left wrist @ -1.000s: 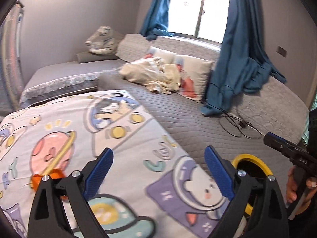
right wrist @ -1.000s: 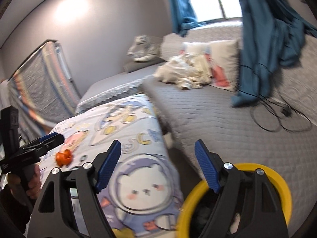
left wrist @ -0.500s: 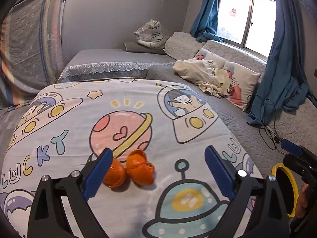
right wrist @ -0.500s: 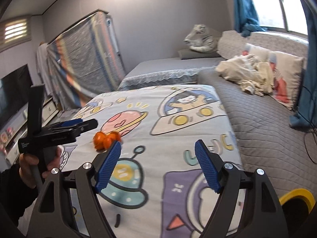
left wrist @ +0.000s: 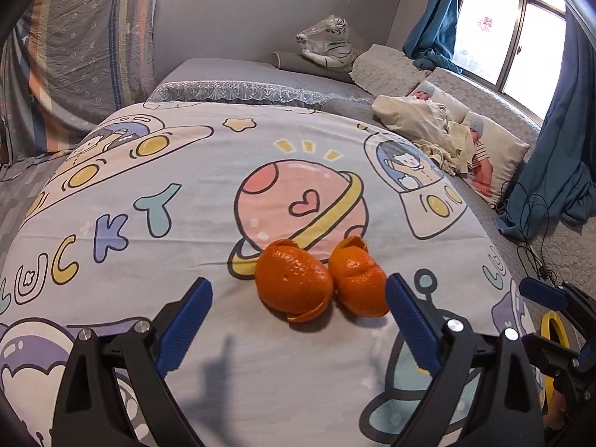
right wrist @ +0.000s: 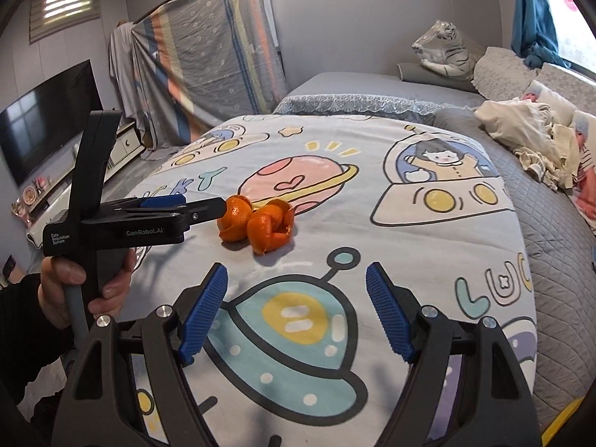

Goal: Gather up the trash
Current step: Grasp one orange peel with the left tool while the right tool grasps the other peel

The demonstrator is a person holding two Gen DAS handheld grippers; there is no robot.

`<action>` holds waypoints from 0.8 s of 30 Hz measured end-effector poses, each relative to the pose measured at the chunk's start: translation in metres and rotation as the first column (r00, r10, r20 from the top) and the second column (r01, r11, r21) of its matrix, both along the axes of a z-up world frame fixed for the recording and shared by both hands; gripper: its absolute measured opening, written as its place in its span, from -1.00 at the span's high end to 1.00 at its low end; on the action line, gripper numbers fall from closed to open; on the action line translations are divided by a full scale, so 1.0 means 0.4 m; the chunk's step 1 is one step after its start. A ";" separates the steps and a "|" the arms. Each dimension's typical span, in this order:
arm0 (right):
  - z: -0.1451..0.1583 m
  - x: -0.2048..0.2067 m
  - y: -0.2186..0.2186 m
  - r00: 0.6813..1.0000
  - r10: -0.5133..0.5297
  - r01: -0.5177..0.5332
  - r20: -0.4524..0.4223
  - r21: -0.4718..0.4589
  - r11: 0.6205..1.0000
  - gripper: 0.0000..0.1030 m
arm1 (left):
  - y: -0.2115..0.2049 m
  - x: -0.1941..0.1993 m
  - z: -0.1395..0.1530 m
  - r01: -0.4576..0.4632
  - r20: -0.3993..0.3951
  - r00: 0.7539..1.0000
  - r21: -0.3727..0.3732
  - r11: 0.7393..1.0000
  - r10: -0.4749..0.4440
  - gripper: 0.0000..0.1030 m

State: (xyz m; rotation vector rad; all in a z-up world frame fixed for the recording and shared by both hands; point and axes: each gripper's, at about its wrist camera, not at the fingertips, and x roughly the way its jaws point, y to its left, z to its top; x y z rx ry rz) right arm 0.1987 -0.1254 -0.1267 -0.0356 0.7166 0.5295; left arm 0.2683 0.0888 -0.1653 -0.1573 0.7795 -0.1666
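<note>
Nearest the left wrist camera, the left hand-held gripper (left wrist: 298,320) stood with its blue pads wide apart and nothing between them, its tips just short of two orange peels (left wrist: 320,281) that lay touching each other on the cartoon space-print bedsheet (left wrist: 149,171). The peels sat at the lower edge of the printed pink ringed planet (left wrist: 298,201). In the right wrist view the right hand-held gripper (right wrist: 296,311) likewise had its pads spread and empty, hovering over the printed flying saucer, with the peels farther ahead of it. A person's hand (right wrist: 80,290) in a dark sleeve gripped the handle of the left tool at that view's left side. At the right edge of the left view, part of a yellow-rimmed bin (left wrist: 551,335) showed beside the bed. Beyond the sheet lay a grey quilted bed (right wrist: 558,260), a crumpled cream blanket (left wrist: 421,126) against printed pillows, and a plush white tiger (left wrist: 327,46) near the wall. Blue curtains (left wrist: 558,130) hung by the window, and a dark television (right wrist: 44,119) stood far left.
</note>
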 end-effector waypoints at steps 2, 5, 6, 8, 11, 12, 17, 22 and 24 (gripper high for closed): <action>-0.006 0.010 0.013 1.000 0.011 -0.011 -0.008 -0.002 1.000 -0.42 | 0.010 0.007 -0.013 -0.006 -0.013 1.000 0.002 1.000 0.006 -0.75; -0.019 0.023 0.033 0.999 0.031 -0.031 -0.020 -0.014 0.999 -0.42 | 0.013 0.022 -0.028 -0.010 -0.030 0.999 0.023 1.000 0.010 -0.72; -0.023 0.029 0.042 0.999 0.037 -0.038 -0.024 -0.019 0.999 -0.42 | 0.012 0.028 -0.033 -0.006 -0.037 0.999 0.028 1.000 0.007 -0.70; -0.034 0.042 0.059 0.998 0.054 -0.055 -0.032 -0.034 0.998 -0.41 | 0.008 0.042 -0.044 -0.004 -0.054 0.999 0.051 0.999 0.007 -0.54; -0.050 0.065 0.081 0.996 0.071 -0.073 -0.049 -0.048 0.996 -0.41 | 0.016 0.065 -0.061 -0.012 -0.085 0.996 0.055 0.998 0.017 -0.48; -0.055 0.073 0.089 0.996 0.076 -0.079 -0.054 -0.053 0.995 -0.41 | 0.019 0.073 -0.064 -0.009 -0.093 0.996 0.043 0.999 0.013 -0.48; -0.079 0.112 0.135 0.991 0.108 -0.114 -0.080 -0.080 0.990 -0.41 | 0.013 0.099 -0.061 -0.001 -0.091 0.996 0.048 0.999 0.006 -0.41; -0.102 0.149 0.166 0.988 0.119 -0.129 -0.103 -0.094 0.987 -0.39 | 0.028 0.138 -0.061 -0.008 -0.110 0.994 -0.005 1.000 0.007 -0.24; -0.109 0.166 0.178 0.986 0.123 -0.134 -0.113 -0.094 0.987 -0.37 | 0.038 0.149 -0.059 -0.009 -0.109 0.994 -0.020 1.000 0.007 -0.13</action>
